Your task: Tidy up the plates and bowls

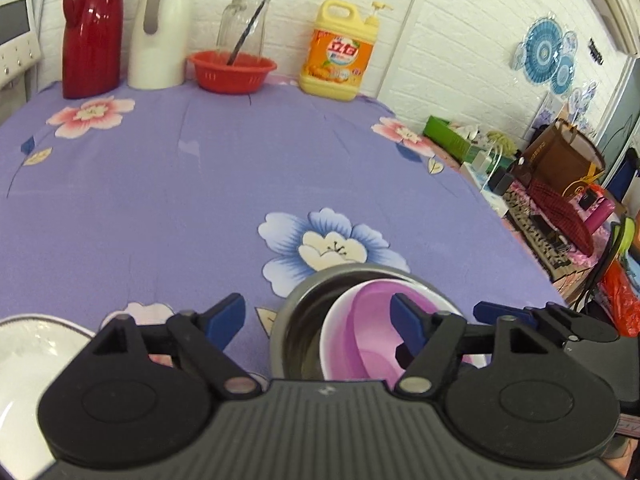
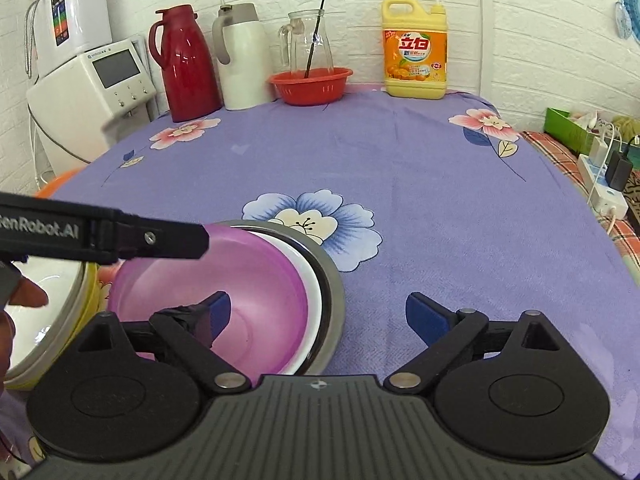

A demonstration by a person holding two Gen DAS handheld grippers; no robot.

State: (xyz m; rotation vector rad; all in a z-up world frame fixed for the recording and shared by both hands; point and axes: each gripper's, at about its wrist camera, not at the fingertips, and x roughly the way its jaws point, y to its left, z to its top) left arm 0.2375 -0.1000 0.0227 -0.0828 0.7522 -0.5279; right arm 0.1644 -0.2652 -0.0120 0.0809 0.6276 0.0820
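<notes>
Purple plastic bowl (image 2: 208, 304) nested inside a steel bowl (image 2: 332, 292), sitting tilted, near edge of the flowered tablecloth (image 2: 400, 160). Probably stacked to save space. Left gripper (image 1: 318, 322) spread wide, gripping nothing, one finger over the purple bowl. Right gripper (image 2: 318, 314) also wide open and empty, straddling the steel rim. White plate (image 1: 24, 364) just off to the left, resting on something yellow

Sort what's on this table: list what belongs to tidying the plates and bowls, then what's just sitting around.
Belongs to the job:
- purple bowl, nested in the steel bowl
- white plate on the left
- left tool and right tool, both open

Just lying about:
- red thermos
- white thermos
- glass jug
- red basket
- detergent bottle
</notes>
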